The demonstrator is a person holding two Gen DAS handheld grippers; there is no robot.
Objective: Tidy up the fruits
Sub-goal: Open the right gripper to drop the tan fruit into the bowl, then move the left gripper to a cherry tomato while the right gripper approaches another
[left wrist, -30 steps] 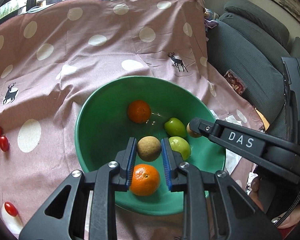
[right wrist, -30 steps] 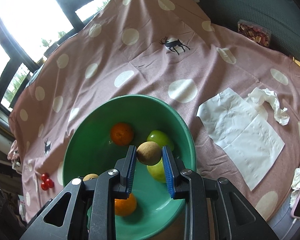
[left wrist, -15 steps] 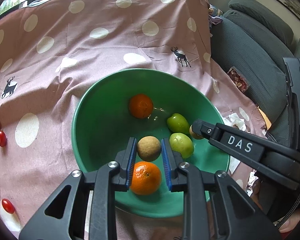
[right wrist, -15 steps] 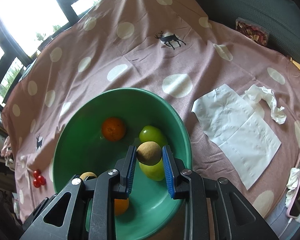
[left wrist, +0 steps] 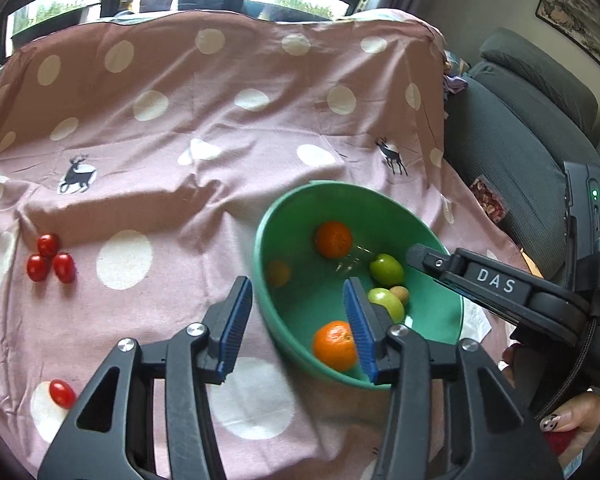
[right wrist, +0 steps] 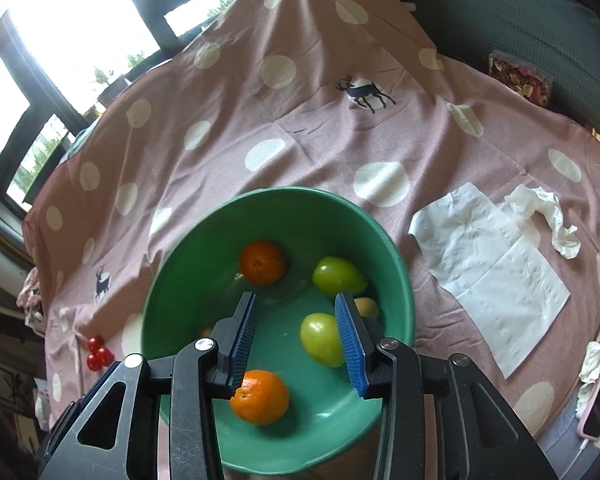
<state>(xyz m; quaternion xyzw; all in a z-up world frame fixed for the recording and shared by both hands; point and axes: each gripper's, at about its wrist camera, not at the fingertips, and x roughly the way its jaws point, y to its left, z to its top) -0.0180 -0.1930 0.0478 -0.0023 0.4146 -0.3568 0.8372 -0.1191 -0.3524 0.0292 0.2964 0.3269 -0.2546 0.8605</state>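
Both our jaws have just been opening and hold nothing; the brown fruits lie in the green bowl (right wrist: 396, 264). Next we fetch the red tomatoes (left wrist: 50, 258) at the left.

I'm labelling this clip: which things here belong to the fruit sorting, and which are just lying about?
Belongs to the job:
green bowl
two oranges
two green fruits
small brown fruits
cherry tomatoes on the cloth

Just lying about:
paper napkin
crumpled tissue
snack packet
grey sofa
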